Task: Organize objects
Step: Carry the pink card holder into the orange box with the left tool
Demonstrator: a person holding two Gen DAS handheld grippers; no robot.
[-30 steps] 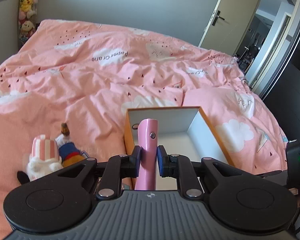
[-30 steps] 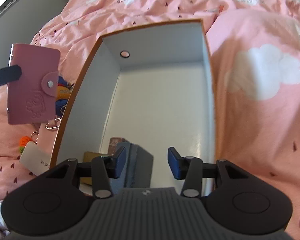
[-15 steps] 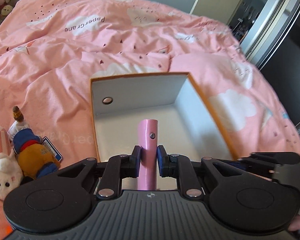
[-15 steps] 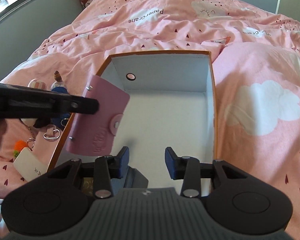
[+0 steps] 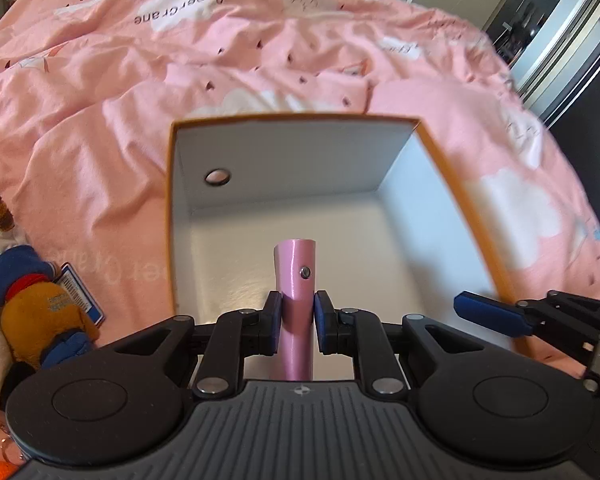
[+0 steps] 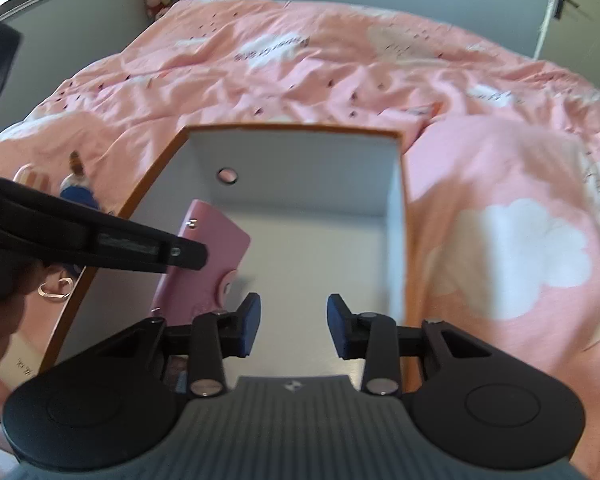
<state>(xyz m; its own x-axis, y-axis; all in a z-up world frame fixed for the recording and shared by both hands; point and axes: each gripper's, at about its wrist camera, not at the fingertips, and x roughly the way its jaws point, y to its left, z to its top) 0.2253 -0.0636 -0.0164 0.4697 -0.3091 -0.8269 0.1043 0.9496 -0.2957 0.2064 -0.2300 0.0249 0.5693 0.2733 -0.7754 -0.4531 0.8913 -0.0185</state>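
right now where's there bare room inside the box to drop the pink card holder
The box floor is bare from the far wall with the round hole to the right wall, ahead of the pink card holder that the left gripper holds. The near left corner is crowded with small items. The right gripper hangs open over the near end.

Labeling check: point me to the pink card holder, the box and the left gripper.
pink card holder (image 6: 216, 256), right wrist view, on its flat face.
box (image 5: 292, 152), left wrist view, on its white far wall.
left gripper (image 5: 296, 322), left wrist view, midway between fingertips clamping the holder.
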